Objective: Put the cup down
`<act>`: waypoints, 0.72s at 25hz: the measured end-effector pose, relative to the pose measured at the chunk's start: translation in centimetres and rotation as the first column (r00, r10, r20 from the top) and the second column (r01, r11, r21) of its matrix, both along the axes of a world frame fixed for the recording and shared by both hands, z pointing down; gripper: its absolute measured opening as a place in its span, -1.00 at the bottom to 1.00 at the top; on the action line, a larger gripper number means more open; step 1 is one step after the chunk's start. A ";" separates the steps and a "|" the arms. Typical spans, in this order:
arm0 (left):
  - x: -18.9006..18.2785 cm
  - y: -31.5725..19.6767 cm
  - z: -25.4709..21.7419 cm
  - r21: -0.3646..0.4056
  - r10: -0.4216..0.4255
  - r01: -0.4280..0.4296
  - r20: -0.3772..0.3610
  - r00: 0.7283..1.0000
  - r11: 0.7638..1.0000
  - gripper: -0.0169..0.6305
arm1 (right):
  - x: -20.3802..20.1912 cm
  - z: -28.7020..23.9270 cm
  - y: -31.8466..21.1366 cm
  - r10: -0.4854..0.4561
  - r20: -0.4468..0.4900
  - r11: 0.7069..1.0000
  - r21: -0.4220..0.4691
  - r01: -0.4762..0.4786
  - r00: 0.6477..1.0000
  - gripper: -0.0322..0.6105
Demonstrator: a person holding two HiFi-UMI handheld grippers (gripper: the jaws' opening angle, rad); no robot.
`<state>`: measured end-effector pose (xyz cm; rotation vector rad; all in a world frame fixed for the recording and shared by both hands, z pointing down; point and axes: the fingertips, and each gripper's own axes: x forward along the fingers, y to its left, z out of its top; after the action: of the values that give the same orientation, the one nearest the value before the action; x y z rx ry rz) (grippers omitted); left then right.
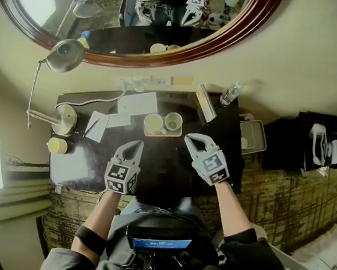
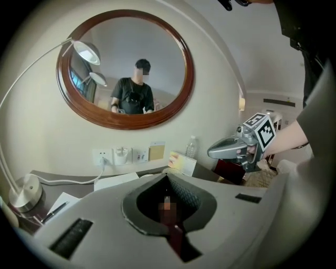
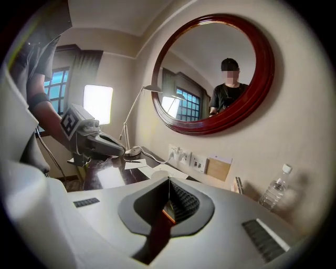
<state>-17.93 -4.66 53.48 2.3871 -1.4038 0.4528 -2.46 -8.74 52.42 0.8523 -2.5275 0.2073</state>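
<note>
My left claw (image 1: pixel 136 144) and right claw (image 1: pixel 191 140) were both pinched shut on nothing, hanging over the near desk (image 1: pixel 80 167). Beyond them a cup (image 1: pixel 153 123) and a second cup (image 1: pixel 173 121) stood upright on the tray (image 1: pixel 162 135); set down already, I judged, with nothing left

A dark desk (image 1: pixel 83 167) stands against a cream wall, below an oval mirror (image 1: pixel 98 8) framed in dark red-brown wood. At the desk's left end, a silver desk lamp (image 1: pixel 66 55) arches over loose white papers (image 1: pixel 137 105) and a pen (image 1: pixel 91 127). A clear water bottle (image 1: pixel 229 94) stands at the back right. Wall sockets (image 2: pixel 122 155) sit just above the desk's rear edge. Patterned carpet (image 1: pixel 283 193) covers the floor.
</note>
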 end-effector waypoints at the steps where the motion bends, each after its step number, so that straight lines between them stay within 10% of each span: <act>1: 0.2 0.0 -0.3 0.002 0.017 -0.017 0.001 1.000 1.000 -0.95 | 0.4 0.3 0.6 0.027 -0.002 0.999 -0.018 -0.027 1.000 -0.90; 18: 0.4 1.3 -0.2 -0.023 0.102 -0.102 -0.005 0.995 0.995 -0.95 | 1.8 1.2 5.4 0.169 0.013 0.978 -0.128 -0.166 0.986 -0.90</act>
<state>-17.54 -3.35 53.27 2.4478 -1.2726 0.4871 -0.70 -3.30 53.63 1.0171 -2.4347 0.4290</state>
